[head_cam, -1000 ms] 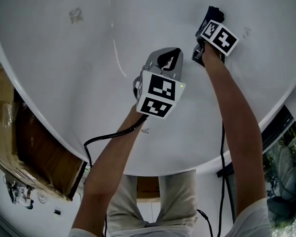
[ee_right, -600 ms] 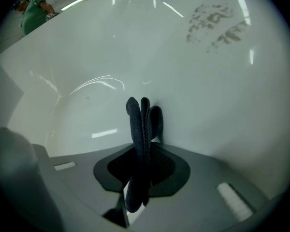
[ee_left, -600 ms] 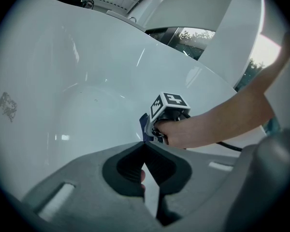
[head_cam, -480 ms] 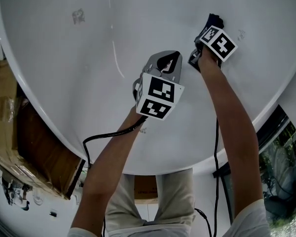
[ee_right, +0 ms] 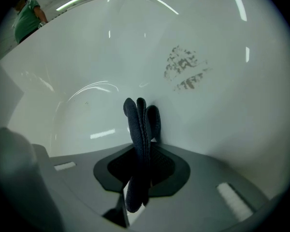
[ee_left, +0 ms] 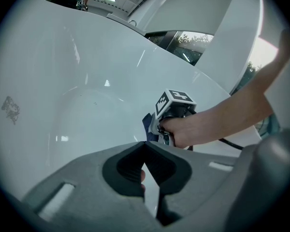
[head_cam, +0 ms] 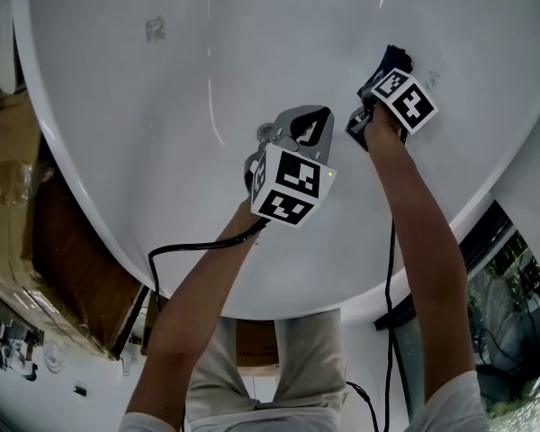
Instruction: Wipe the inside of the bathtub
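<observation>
The white bathtub (head_cam: 162,151) fills the head view. A grey smudge (head_cam: 155,30) marks its far left wall, and a fainter one (head_cam: 429,77) lies just right of my right gripper (head_cam: 382,70). That gripper is shut on a folded dark blue cloth (head_cam: 394,59), which presses against the tub wall. In the right gripper view the cloth (ee_right: 141,124) stands up between the jaws, below and left of a grey smudge (ee_right: 183,66). My left gripper (head_cam: 306,117) hovers mid-tub, shut and holding nothing. In the left gripper view its tips (ee_left: 145,146) meet, with the right gripper (ee_left: 173,111) beyond.
Cardboard and a brown wooden panel (head_cam: 63,259) lie outside the tub's left rim. A window frame (head_cam: 504,268) is at lower right. Black cables (head_cam: 198,246) trail from both grippers. A person in a green shirt (ee_right: 28,17) stands beyond the far rim.
My right gripper has slid the cloth a little to the right, closer to the faint smudge beside it. The left gripper has hardly moved. The head view has shifted slightly.
</observation>
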Demonstrator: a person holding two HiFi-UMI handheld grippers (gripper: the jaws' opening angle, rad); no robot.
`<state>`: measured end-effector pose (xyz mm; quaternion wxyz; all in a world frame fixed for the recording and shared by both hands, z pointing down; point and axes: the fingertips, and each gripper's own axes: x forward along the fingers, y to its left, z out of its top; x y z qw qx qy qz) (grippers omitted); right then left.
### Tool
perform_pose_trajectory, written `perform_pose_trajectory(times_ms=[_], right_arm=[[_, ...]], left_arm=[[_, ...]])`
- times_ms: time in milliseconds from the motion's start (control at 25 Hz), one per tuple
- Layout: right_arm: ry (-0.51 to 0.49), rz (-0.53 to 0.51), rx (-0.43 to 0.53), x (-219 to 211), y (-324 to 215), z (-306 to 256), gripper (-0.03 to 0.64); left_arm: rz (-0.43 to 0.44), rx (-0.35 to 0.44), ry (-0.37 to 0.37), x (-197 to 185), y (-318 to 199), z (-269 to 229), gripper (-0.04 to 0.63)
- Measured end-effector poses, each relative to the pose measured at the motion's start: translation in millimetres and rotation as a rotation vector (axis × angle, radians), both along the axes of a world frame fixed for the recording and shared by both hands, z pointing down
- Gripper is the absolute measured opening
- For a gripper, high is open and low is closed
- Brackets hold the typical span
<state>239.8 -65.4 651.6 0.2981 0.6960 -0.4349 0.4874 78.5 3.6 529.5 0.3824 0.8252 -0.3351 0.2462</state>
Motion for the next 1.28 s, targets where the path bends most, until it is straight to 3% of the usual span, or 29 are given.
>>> perform_pose_trajectory(times_ms=[520,1280], right_arm=[[0.013,0.050,-0.006,6.5,12.5,-27.8,0.060],[0.015,0.121,0.073,23.6,12.5,-95.2,0.060]], left_arm=[[-0.004,0.016,0.005,-6.3,-5.5,-18.7,0.000],[-0.012,0.033,0.026,-6.7,-4.4,-40.9,0.000]])
